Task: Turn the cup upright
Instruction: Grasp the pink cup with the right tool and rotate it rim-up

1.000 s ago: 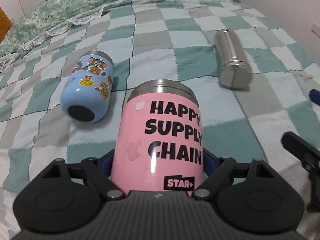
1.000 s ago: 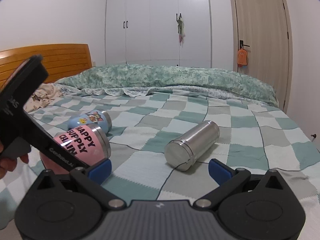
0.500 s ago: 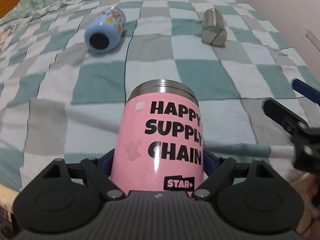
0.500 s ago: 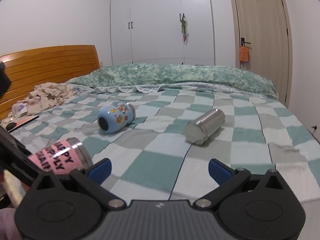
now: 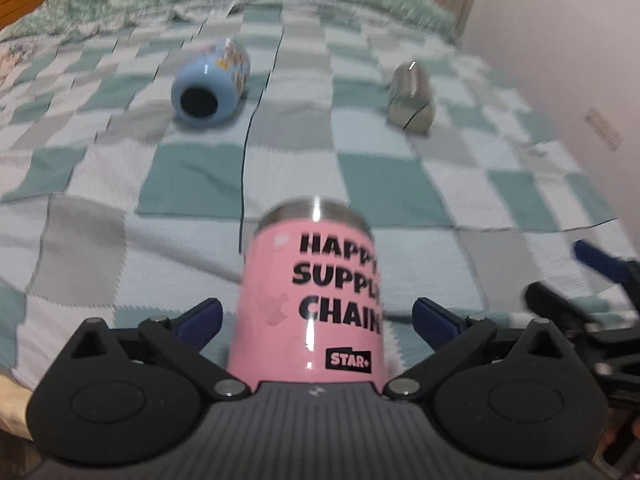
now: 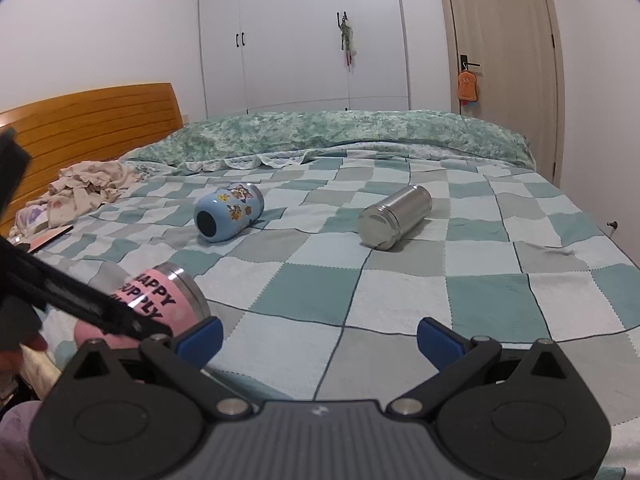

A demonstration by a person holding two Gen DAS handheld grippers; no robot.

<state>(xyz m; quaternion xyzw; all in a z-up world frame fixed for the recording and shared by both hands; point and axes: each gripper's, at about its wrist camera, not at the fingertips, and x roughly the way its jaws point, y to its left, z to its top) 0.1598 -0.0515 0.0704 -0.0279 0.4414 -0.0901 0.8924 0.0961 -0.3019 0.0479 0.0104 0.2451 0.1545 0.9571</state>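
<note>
A pink cup (image 5: 316, 300) lettered "HAPPY SUPPLY CHAIN" lies between the fingers of my left gripper (image 5: 316, 318), whose blue pads (image 5: 200, 316) stand a little apart from its sides. In the right wrist view the pink cup (image 6: 160, 300) lies on its side near the bed's front left edge, steel rim pointing away. My right gripper (image 6: 318, 338) is open and empty above the bed's front edge. A blue cartoon cup (image 5: 210, 82) and a steel cup (image 5: 412, 94) lie on their sides further back.
The checked green and white blanket (image 6: 400, 280) covers the bed. Crumpled clothes (image 6: 88, 186) lie by the wooden headboard (image 6: 88, 124) at left. A folded green quilt (image 6: 340, 132) runs along the far side. My right gripper shows at the left wrist view's right edge (image 5: 600, 288).
My left gripper has opened, so its pads no longer press the pink cup. The left view has tilted up and blurred. The right gripper has drawn back a little from the bed.
</note>
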